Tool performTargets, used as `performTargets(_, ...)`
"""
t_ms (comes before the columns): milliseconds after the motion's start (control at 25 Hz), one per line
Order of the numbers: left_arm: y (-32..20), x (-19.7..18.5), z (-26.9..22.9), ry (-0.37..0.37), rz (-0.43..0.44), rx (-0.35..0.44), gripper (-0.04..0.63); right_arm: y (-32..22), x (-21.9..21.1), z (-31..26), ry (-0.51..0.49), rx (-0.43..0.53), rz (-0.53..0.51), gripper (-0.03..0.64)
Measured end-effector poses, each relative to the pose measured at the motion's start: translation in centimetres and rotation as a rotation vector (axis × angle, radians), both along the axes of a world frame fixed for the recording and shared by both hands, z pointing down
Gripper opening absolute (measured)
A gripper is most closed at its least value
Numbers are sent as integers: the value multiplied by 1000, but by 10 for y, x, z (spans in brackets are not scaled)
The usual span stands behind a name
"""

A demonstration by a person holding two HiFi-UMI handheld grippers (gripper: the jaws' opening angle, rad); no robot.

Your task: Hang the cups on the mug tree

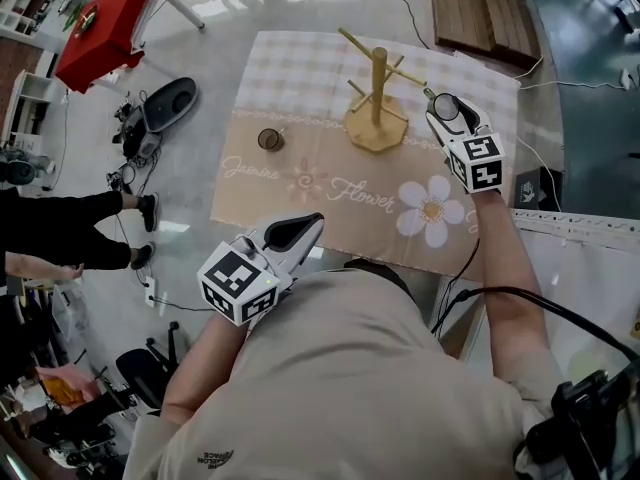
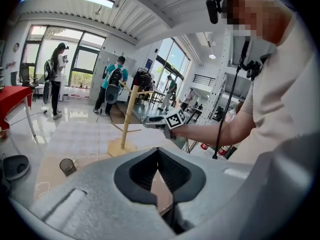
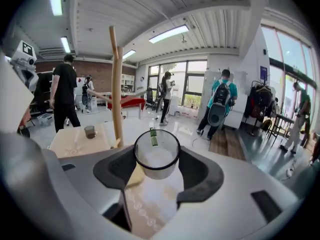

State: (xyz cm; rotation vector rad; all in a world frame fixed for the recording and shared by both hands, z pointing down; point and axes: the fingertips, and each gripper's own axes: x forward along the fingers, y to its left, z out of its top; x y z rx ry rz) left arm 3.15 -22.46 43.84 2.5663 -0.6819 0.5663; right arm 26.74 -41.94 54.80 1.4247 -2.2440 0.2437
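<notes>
The wooden mug tree [image 1: 377, 96] stands bare at the back middle of the beige cloth [image 1: 330, 193]. My right gripper [image 1: 446, 109] hovers just right of it, shut on a clear cup [image 3: 157, 155] with a green handle; in the right gripper view the tree's trunk [image 3: 117, 91] rises just left of that cup. A small dark cup [image 1: 270, 139] sits upright on the cloth, left of the tree. At the table's near edge my left gripper [image 1: 293, 232] is held shut and empty. From the left gripper view I see the tree [image 2: 130, 115], the dark cup [image 2: 66, 166] and the right gripper [image 2: 156, 121].
A red table [image 1: 105, 23] stands far left on the floor, with black gear [image 1: 165, 103] and cables beside the table. A seated person's legs [image 1: 90, 228] reach in from the left. A wooden pallet [image 1: 480, 8] lies beyond the table. People stand in the background.
</notes>
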Motion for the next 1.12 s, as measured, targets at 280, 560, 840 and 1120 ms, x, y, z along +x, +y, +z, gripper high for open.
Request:
performTargets(280, -4, -11, -4, 7, -35, 9, 8, -48, -29, -76, 20, 162, -30, 273)
performTargets(560, -6, -27, -1, 7, -81, 2, 8, -54, -57, -72, 63, 187, -75, 273)
performTargets(840, -8, -31, 1, 7, -82, -4, 8, -38, -72, -55, 69, 182, -93, 273)
performTargets(1120, -5, -32, 0, 9, -79, -1, 8, -26, -78, -35, 103, 167, -120, 273)
